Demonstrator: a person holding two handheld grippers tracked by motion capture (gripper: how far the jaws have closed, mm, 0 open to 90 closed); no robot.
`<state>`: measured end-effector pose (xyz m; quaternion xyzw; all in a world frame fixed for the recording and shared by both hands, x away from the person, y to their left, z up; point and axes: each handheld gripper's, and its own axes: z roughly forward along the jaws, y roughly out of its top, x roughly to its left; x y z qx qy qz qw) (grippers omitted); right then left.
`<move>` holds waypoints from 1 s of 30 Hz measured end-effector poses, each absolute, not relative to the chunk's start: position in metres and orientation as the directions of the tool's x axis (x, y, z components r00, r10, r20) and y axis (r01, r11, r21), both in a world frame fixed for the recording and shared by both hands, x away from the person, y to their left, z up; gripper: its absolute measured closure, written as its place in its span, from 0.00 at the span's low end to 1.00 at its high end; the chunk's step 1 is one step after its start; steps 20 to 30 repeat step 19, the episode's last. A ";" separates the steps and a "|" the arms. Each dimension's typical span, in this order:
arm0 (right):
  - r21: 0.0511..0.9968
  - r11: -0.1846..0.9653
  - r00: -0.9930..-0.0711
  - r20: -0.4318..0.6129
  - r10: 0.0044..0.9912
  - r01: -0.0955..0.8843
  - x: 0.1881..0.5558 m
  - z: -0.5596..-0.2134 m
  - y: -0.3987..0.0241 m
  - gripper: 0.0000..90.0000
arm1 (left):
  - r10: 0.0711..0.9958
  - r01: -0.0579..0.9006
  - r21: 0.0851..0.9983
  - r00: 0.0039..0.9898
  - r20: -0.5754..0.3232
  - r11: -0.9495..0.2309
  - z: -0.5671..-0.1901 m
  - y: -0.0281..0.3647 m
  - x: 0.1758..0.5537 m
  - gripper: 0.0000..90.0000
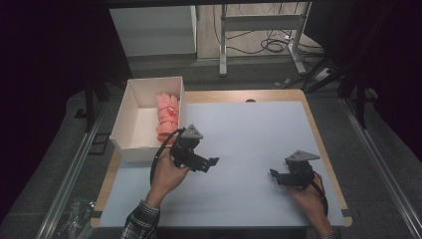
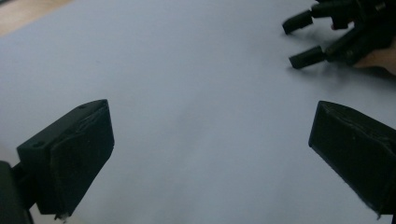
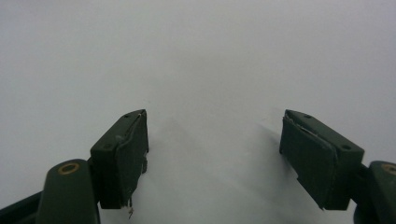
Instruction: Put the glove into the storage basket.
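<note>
The left gripper [image 1: 211, 162], a black two-jaw tool with a grey three-cornered plate on top, hangs over the left part of the pale blue counter [image 1: 249, 134], just near and right of the white open cardboard box [image 1: 130, 117]. Its fingers [image 2: 77, 154] are spread wide, with bare counter between them. The right gripper [image 1: 275, 175], of the same build, sits low over the near right part of the counter, well apart from the left one; its fingers [image 3: 123, 154] are also spread, with nothing between them. A pink bundle of soft cloth [image 1: 167, 117] lies inside the box against its right wall, beyond the left gripper and touched by neither tool. The person's left hand [image 1: 169, 177] wears a checked sleeve [image 1: 142, 221].
</note>
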<state>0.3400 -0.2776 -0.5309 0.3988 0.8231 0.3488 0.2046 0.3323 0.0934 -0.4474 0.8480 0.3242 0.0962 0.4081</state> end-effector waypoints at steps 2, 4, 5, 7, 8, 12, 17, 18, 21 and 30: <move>0.737 0.438 -0.598 -0.058 0.799 0.514 0.340 -0.531 -0.278 0.27 | 0.628 0.480 0.738 0.772 -0.098 -0.474 -0.460 0.089 0.331 0.01; 0.737 0.439 -0.598 -0.059 0.799 0.514 0.340 -0.531 -0.278 0.27 | 0.633 0.489 0.723 0.769 -0.093 -0.488 -0.474 0.086 0.332 0.01; 0.737 0.440 -0.599 -0.059 0.799 0.514 0.340 -0.531 -0.278 0.27 | 0.635 0.495 0.714 0.767 -0.091 -0.496 -0.481 0.086 0.332 0.01; 0.737 0.439 -0.599 -0.059 0.799 0.514 0.340 -0.531 -0.278 0.27 | 0.645 0.511 0.706 0.758 -0.100 -0.490 -0.494 0.085 0.333 0.01; 0.737 0.439 -0.599 -0.059 0.799 0.514 0.340 -0.531 -0.278 0.27 | 0.649 0.515 0.699 0.755 -0.095 -0.496 -0.501 0.085 0.334 0.01; 0.737 0.440 -0.599 -0.059 0.798 0.513 0.340 -0.531 -0.278 0.27 | 0.664 0.522 0.676 0.745 -0.066 -0.520 -0.520 0.083 0.334 0.01; 0.737 0.439 -0.599 -0.058 0.799 0.514 0.340 -0.531 -0.278 0.26 | 0.667 0.530 0.671 0.741 -0.070 -0.519 -0.532 0.081 0.332 0.01; 0.737 0.439 -0.599 -0.057 0.798 0.514 0.340 -0.531 -0.278 0.27 | 0.670 0.531 0.672 0.739 -0.069 -0.517 -0.532 0.081 0.331 0.01; 0.737 0.439 -0.599 -0.058 0.798 0.514 0.340 -0.531 -0.278 0.26 | 0.668 0.528 0.671 0.741 -0.064 -0.521 -0.532 0.081 0.330 0.01; 0.737 0.439 -0.599 -0.058 0.798 0.514 0.340 -0.531 -0.278 0.26 | 0.668 0.528 0.671 0.741 -0.064 -0.521 -0.532 0.081 0.330 0.01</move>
